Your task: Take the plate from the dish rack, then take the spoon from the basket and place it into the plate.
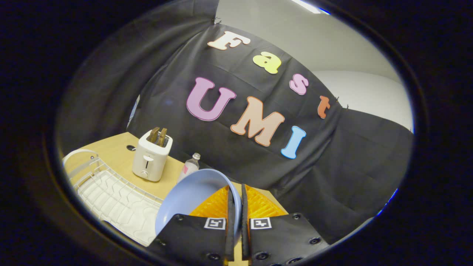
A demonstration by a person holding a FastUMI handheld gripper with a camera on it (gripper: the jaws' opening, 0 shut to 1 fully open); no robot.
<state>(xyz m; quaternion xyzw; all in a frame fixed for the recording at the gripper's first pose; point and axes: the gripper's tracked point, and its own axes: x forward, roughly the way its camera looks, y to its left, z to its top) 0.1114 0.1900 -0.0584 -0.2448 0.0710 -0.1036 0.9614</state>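
Hand-held gripper [236,218] clamped on round light-blue plate [192,199] rim, plate lifted. White wire dish rack [111,192] beside it on wooden desk [118,155].

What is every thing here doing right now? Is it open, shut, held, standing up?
gripper: shut on the plate's rim.
plate: held, lifted, tilted on edge, out of the rack.
dish rack: on the table, nothing in the part seen.
toaster: upright, two slices sticking up from its slots.
bottle: upright, cap on.
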